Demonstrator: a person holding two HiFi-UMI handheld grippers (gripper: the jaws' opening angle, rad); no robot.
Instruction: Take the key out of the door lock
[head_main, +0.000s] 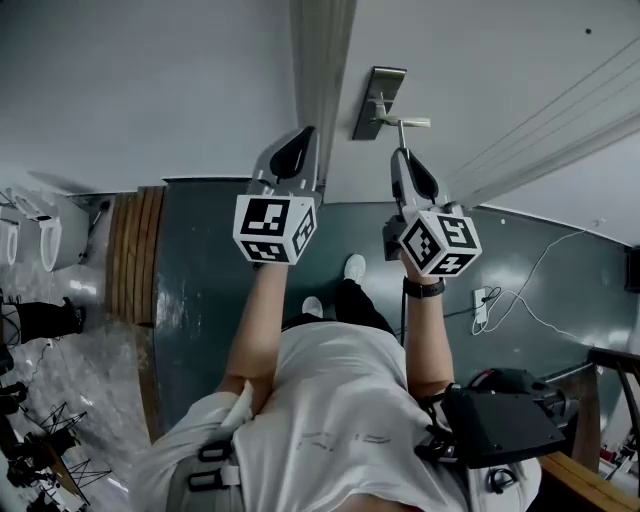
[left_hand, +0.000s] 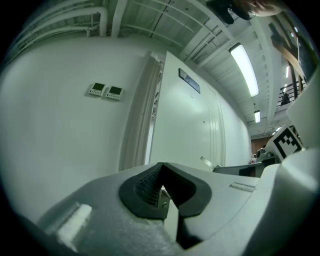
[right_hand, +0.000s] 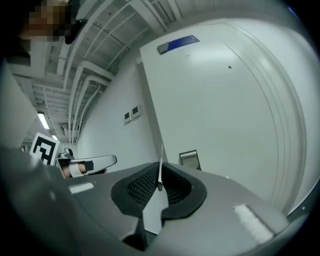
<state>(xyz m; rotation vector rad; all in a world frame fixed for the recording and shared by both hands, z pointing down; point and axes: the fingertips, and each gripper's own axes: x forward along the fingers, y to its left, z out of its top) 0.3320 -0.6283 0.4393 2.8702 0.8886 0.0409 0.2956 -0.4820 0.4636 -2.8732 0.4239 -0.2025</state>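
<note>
The white door (head_main: 480, 60) carries a metal lock plate (head_main: 378, 100) with a lever handle (head_main: 405, 122). My right gripper (head_main: 399, 152) is just below the handle, shut on the key (head_main: 401, 138). In the right gripper view the key (right_hand: 160, 167) shows edge-on as a thin metal blade pinched between the black pads of the right gripper (right_hand: 160, 182). It is clear of the lock plate (right_hand: 189, 159) behind it. My left gripper (head_main: 305, 135) is held level by the door frame (head_main: 320, 80), to the left of the lock. In its own view the left gripper (left_hand: 165, 187) is shut, nothing held.
A wooden bench (head_main: 135, 250) stands on the dark floor to the left. A cable and power strip (head_main: 480, 300) lie on the floor at the right. Two small wall panels (left_hand: 105, 91) sit left of the door frame. The person's feet are below the grippers.
</note>
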